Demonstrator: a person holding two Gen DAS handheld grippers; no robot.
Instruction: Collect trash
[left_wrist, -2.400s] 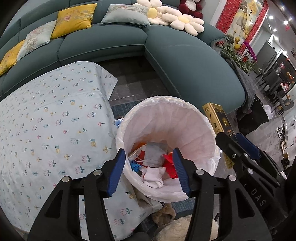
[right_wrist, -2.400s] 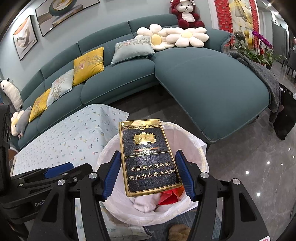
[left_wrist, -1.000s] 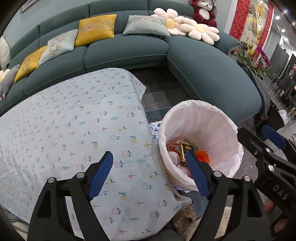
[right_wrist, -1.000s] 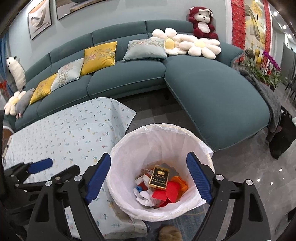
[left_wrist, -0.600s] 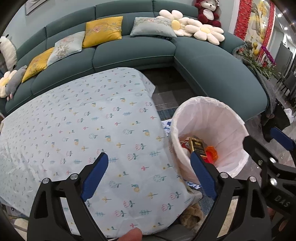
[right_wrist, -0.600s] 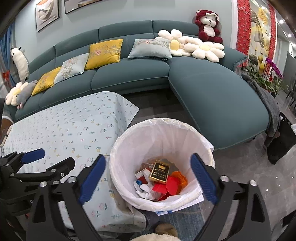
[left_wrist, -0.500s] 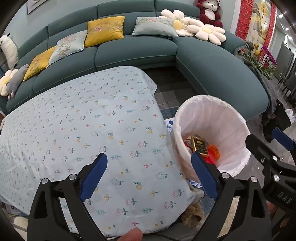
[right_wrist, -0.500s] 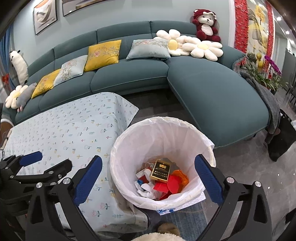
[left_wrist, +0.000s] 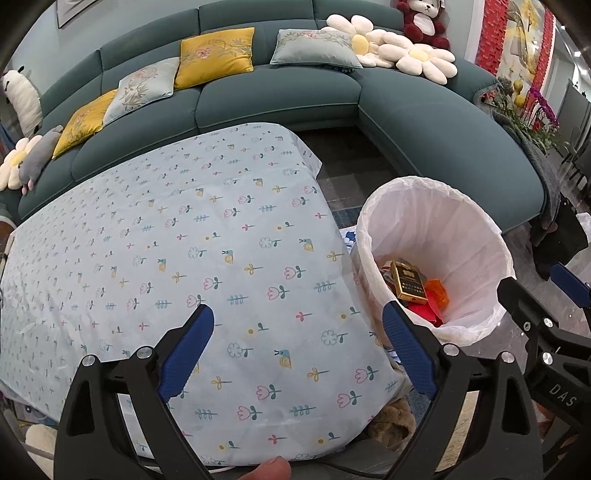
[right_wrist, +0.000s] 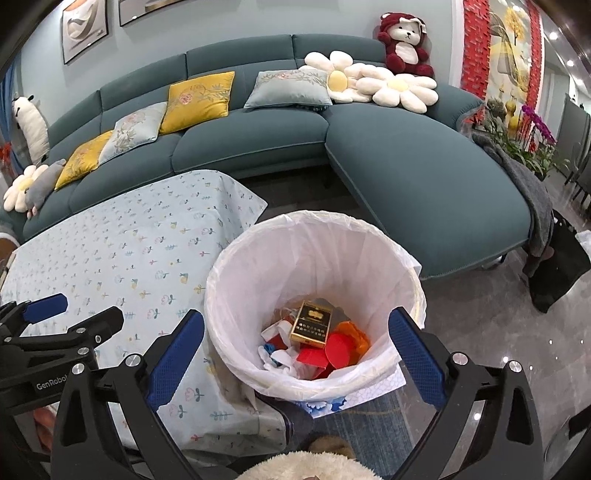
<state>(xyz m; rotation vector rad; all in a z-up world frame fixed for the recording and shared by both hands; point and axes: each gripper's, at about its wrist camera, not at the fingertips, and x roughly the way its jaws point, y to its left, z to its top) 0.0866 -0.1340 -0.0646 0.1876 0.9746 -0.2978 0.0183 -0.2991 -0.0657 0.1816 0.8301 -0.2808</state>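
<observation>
- Since the earlier frames, the gold-and-black box (right_wrist: 311, 324) that our right gripper (right_wrist: 295, 354) carried over the bin has gone from its jaws and now lies in the bin; both sets of jaws have just been opening, with nothing between them.
- Left wrist view: our left gripper (left_wrist: 297, 354) stands wide open and empty above the near edge of the tablecloth (left_wrist: 177, 240), a pale blue cloth printed with small flowers that covers the whole table and looks bare.
- The trash bin (left_wrist: 476, 218), lined with a white bag, stands just beside the table's right edge, and the box rests on red and orange scraps (left_wrist: 432, 299) inside.
- The teal sofa (left_wrist: 280, 99) curves round the far and right sides, with dark floor open between it and the table's far right corner.
- A fingertip (left_wrist: 269, 472) shows at the bottom edge.
- Right wrist view: our right gripper is as wide as it gets, holding nothing, its two blue pads (right_wrist: 175, 354) either side of the bin's near rim.
- White crumpled paper (right_wrist: 280, 356) lies left of the box.
- Grey tiled floor (right_wrist: 517, 332) lies open to the bin's right, up to the sofa's chaise.
</observation>
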